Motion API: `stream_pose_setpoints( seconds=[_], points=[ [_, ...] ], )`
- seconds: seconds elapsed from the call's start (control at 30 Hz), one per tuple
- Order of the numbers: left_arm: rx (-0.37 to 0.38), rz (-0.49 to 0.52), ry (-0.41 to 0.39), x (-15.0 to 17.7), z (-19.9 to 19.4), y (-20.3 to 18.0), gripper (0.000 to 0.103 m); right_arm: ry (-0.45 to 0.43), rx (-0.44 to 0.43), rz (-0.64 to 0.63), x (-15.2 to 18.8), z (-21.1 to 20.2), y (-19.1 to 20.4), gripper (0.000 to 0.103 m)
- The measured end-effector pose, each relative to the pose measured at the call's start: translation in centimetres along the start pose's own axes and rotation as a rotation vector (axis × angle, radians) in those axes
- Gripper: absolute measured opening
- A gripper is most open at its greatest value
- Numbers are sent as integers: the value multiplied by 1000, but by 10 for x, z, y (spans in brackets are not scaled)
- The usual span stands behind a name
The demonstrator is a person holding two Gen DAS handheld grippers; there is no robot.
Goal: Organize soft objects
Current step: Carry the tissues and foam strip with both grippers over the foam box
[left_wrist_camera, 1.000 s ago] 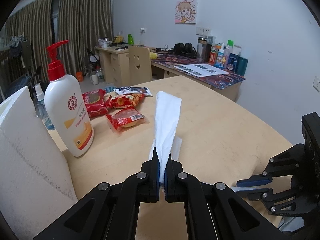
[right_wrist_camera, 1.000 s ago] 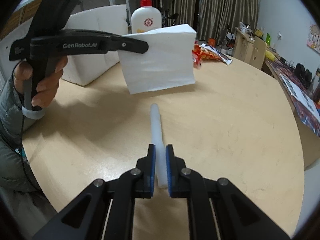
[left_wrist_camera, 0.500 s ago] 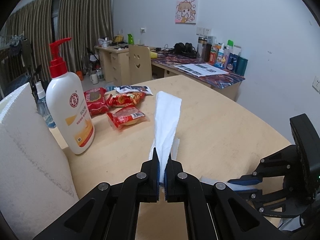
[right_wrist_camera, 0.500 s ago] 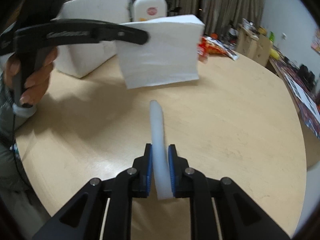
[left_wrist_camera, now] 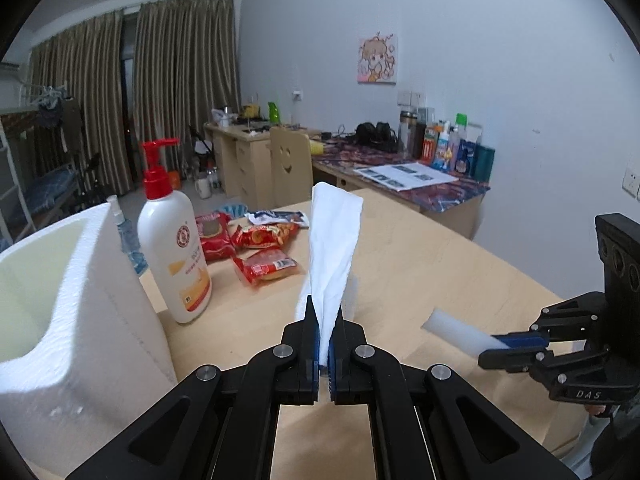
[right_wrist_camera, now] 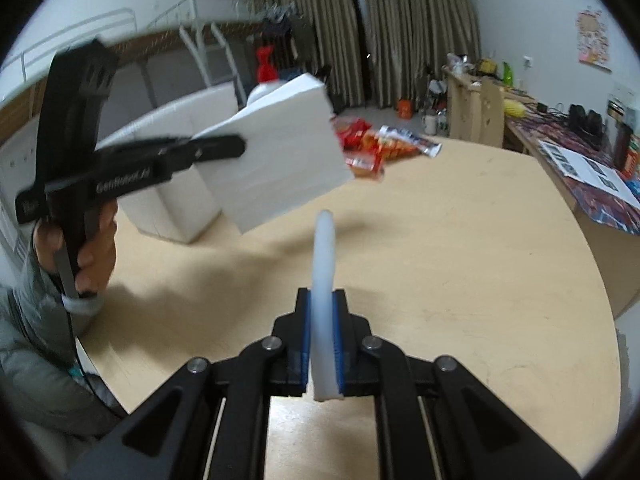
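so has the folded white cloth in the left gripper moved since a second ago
Yes. The folded white cloth has risen: in the right wrist view it now hangs higher above the table.

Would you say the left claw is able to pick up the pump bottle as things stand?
Probably not yet: the left claw is shut on a folded white cloth. The pump bottle stands unobstructed on the table, but the cloth must go first.

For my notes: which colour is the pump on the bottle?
Red; the pump on the white bottle shows best in the left wrist view.
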State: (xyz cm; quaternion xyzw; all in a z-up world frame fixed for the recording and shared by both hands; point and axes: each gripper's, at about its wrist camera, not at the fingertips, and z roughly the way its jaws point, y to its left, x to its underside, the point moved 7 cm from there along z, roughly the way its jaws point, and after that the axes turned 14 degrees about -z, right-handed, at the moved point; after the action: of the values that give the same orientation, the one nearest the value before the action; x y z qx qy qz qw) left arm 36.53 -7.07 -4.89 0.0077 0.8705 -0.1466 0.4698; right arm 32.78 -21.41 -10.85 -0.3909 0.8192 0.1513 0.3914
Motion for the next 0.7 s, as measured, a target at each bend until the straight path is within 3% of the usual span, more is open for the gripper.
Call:
stream_pose_setpoints(
  seconds=[0.33, 0.7],
  points=[
    [-23, -11, -61, 0, -50, -15, 3, -174, 42, 29, -21, -54, 11, 13],
    [-88, -9, -153, 0, -116, -16, 3, -311, 22, -17, -43, -88, 37, 13]
  ],
)
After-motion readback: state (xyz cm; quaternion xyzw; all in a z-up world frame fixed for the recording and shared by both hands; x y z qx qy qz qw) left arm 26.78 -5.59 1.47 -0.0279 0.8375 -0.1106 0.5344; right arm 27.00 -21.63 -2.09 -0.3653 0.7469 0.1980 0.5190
